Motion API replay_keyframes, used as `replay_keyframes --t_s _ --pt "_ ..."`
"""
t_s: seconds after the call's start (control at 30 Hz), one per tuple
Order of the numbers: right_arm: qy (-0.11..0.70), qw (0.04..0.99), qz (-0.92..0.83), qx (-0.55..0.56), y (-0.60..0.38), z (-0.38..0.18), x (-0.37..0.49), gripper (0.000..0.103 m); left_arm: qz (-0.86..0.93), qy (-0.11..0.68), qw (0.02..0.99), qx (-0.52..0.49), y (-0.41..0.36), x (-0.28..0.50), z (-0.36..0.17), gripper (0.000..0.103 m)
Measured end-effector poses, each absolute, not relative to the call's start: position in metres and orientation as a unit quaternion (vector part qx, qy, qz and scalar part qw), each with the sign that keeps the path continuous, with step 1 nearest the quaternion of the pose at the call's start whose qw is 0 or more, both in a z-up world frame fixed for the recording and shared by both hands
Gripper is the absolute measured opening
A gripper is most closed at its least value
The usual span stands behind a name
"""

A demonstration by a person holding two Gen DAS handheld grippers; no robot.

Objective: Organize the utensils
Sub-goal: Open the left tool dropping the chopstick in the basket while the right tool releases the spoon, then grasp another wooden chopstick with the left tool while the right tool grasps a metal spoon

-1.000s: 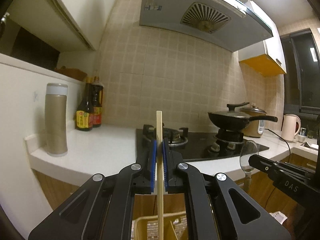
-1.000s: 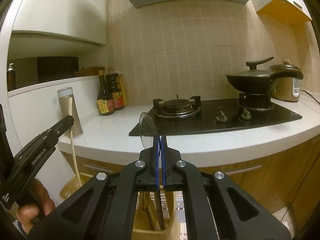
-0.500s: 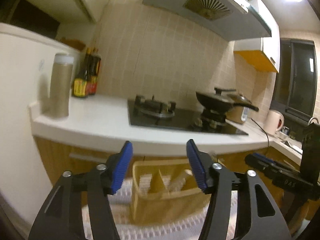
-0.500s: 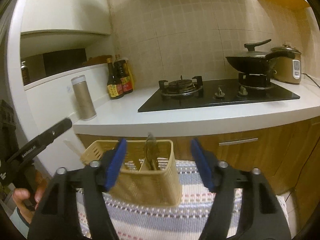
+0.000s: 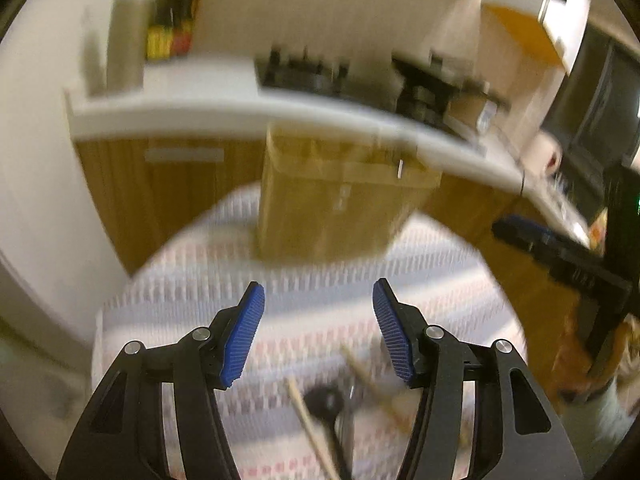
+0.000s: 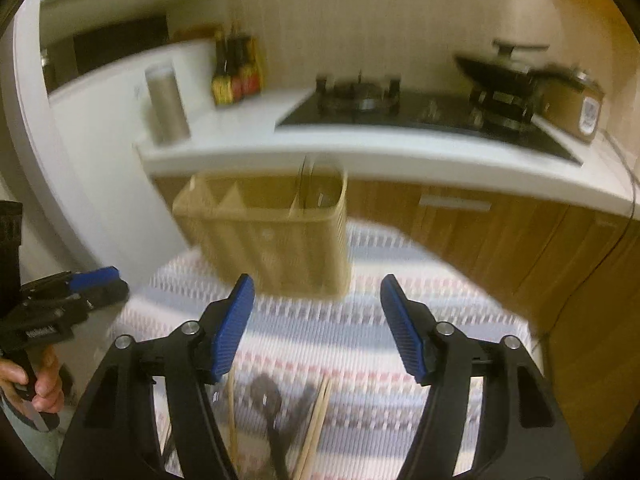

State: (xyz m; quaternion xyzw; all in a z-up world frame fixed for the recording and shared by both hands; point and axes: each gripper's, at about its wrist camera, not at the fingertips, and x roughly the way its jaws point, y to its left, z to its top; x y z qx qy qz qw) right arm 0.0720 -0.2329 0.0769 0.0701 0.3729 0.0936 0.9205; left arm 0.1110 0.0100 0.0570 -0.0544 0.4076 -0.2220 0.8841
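Observation:
A tan utensil basket [image 5: 336,208] with compartments stands on a striped mat [image 5: 280,280]; it also shows in the right wrist view [image 6: 272,236], with a spoon [image 6: 306,184] upright in its right compartment. My left gripper [image 5: 318,340] is open and empty above the mat. My right gripper [image 6: 316,328] is open and empty too. Wooden chopsticks [image 6: 316,424] and dark spoons [image 6: 272,408] lie on the mat below both grippers; they also show in the left wrist view [image 5: 312,428]. Both views are motion-blurred.
A white counter [image 6: 360,156] with a gas hob [image 6: 400,108], a pan [image 6: 496,72], a rice cooker [image 6: 572,100], sauce bottles [image 6: 236,72] and a tall canister [image 6: 166,108] runs behind the mat. Wooden cabinet doors [image 6: 500,240] stand below it.
Both grippers opened and let go: the chopstick and the spoon went into the basket. Both then pulled back and tilted down toward the mat, bringing loose utensils into view.

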Motion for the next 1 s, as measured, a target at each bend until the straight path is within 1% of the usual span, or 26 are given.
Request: replay_keyframes --t_s 0.03,0.07,0.1,0.13,0.17,0.2,0.3,0.43,0.7,0.83,0.93,1.0 --pt "0.394 0.911 0.105 0.067 -0.229 0.07 0.074 0.056 -0.221 0.431 0.874 -0.044 0.008 0.111 0.043 0.053" --pt "0.409 0.903 0.112 0.064 -0.226 0.065 0.074 0.053 -0.222 0.446 0.867 -0.038 0.008 0.11 0.033 0.05" --pt "0.433 0.891 0.121 0.058 -0.221 0.056 0.077 0.051 -0.221 0.458 0.86 -0.033 0.007 0.11 0.025 0.043" --pt "0.454 0.88 0.131 0.054 -0.216 0.048 0.079 0.049 -0.218 0.479 0.85 -0.027 0.006 0.111 0.011 0.041" --pt "0.475 0.867 0.14 0.05 -0.211 0.038 0.08 0.047 -0.217 0.497 0.84 -0.023 0.006 0.111 0.0 0.036" --pt "0.489 0.858 0.146 0.048 -0.207 0.032 0.081 0.045 -0.218 0.511 0.831 -0.021 0.005 0.111 -0.01 0.034" --pt "0.528 0.831 0.169 0.031 -0.191 0.009 0.084 0.045 -0.218 0.542 0.811 0.001 0.002 0.104 -0.036 0.031" --pt "0.564 0.804 0.189 0.011 -0.176 -0.018 0.089 0.045 -0.219 0.558 0.8 0.02 0.0 0.097 -0.05 0.031" --pt "0.585 0.787 0.194 -0.018 -0.156 -0.04 0.093 0.045 -0.203 0.553 0.805 0.072 -0.009 0.09 -0.056 0.031" --pt "0.594 0.78 0.192 -0.029 -0.151 -0.049 0.096 0.045 -0.191 0.546 0.807 0.116 -0.022 0.085 -0.055 0.031" --pt "0.598 0.779 0.184 -0.05 -0.145 -0.056 0.096 0.045 -0.188 0.54 0.808 0.14 -0.028 0.08 -0.054 0.025" --pt "0.594 0.781 0.179 -0.07 -0.139 -0.057 0.093 0.045 -0.179 0.538 0.809 0.153 -0.031 0.08 -0.054 0.008"
